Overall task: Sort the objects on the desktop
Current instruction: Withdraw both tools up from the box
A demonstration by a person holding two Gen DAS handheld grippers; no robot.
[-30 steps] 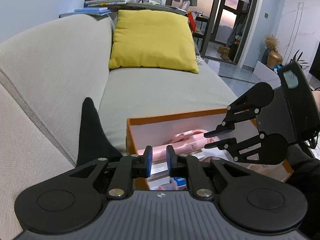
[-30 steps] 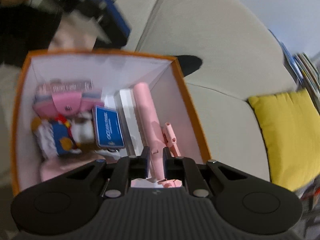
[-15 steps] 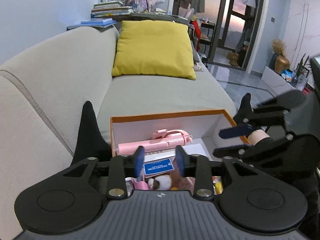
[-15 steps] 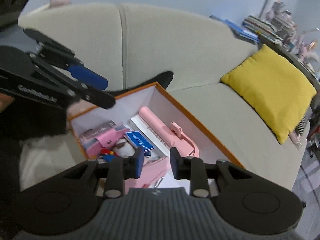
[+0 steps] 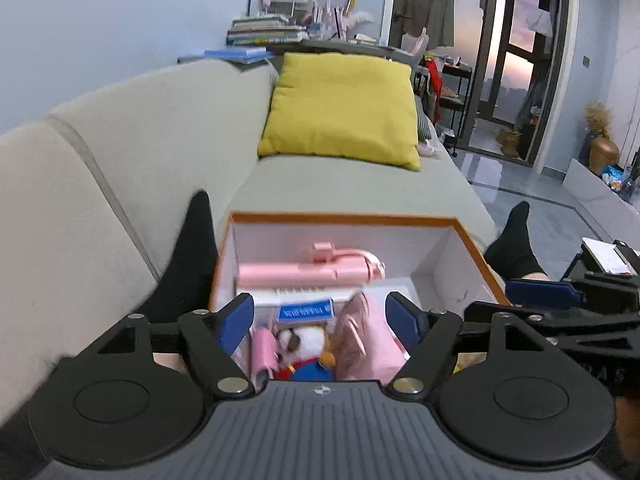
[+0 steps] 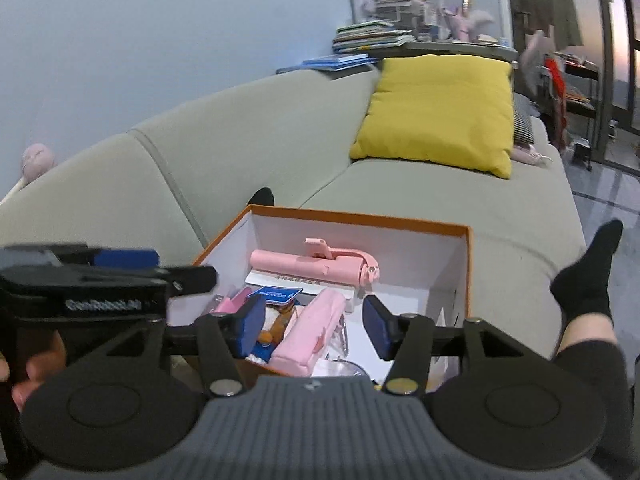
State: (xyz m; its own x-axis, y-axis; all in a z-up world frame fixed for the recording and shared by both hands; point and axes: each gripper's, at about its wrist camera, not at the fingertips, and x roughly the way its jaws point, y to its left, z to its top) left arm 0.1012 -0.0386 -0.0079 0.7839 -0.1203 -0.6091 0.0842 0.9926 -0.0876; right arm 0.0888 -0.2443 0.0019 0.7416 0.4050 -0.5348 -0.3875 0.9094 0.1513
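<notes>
A grey-beige sofa [image 5: 340,196] carries an orange-rimmed box [image 5: 470,248] with white inner walls, set on the seat near the backrest. A yellow cushion [image 5: 340,108] leans at the sofa's far end, below a ledge stacked with books [image 5: 264,32]. Beyond lie a glossy tiled floor [image 5: 520,184] and a dark-framed glass door [image 5: 516,56].

Inside the box, a pink selfie stick [image 5: 308,270] lies along the far wall; nearer are a blue card [image 5: 306,312], a plush toy [image 5: 304,340] and a pink pouch [image 6: 312,330].

The left gripper [image 5: 320,318] and right gripper [image 6: 314,320] hover over the box's near edge, jaws spread wide, holding nothing.
</notes>
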